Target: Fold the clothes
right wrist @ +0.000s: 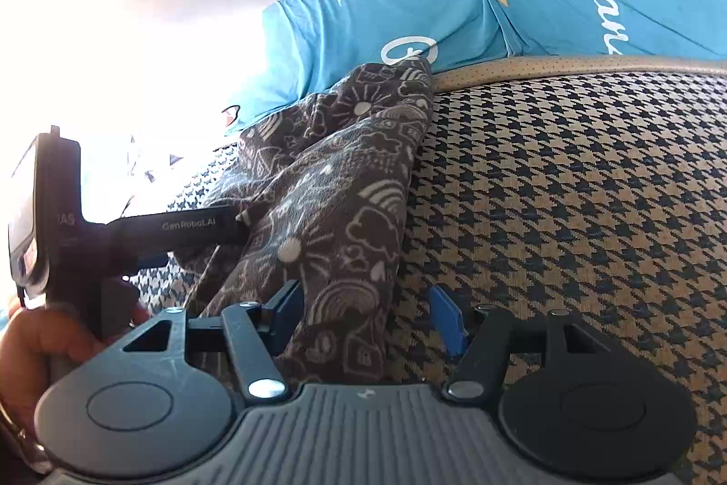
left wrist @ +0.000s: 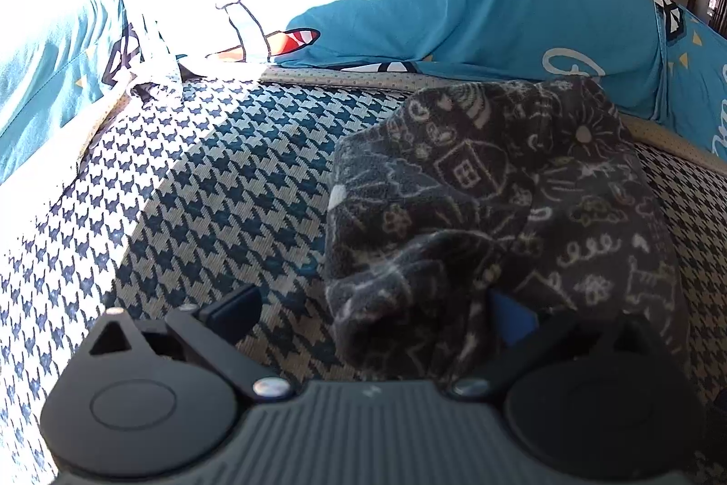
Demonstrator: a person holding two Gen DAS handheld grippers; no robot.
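The left gripper (left wrist: 372, 317) is seen from its own camera tilted down toward a houndstooth-patterned surface (left wrist: 191, 185). Its jaws stand wide apart; a bunched fold of a dark grey garment printed with white doodles (left wrist: 500, 203) lies between them, crowding the blue-padded right finger (left wrist: 515, 314), while the left finger (left wrist: 234, 310) stands clear of the cloth. Whether the pads press on the fold cannot be told, though the gap at the left finger suggests no clamp.

The right gripper (right wrist: 363, 319) is likewise tilted down at the same surface (right wrist: 568, 189). Its jaws are apart, and the near end of the garment (right wrist: 336, 185) lies between them against the left blue pad (right wrist: 284, 310); the right pad (right wrist: 447, 319) is separated from the cloth by bare houndstooth. Nothing is seen to be pinched. To its left, the other gripper (right wrist: 204, 228) is viewed from the side, its black finger reaching into the cloth, and a hand (right wrist: 41, 344) is wrapped around its handle.

The garment is laid as a long rumpled strip, its long axis running away from both grippers toward the far beige piped edge (right wrist: 545, 69) of the surface. Beyond that edge, touching the cloth's far end, blue printed bedding (left wrist: 500, 7) is stretched across the background.
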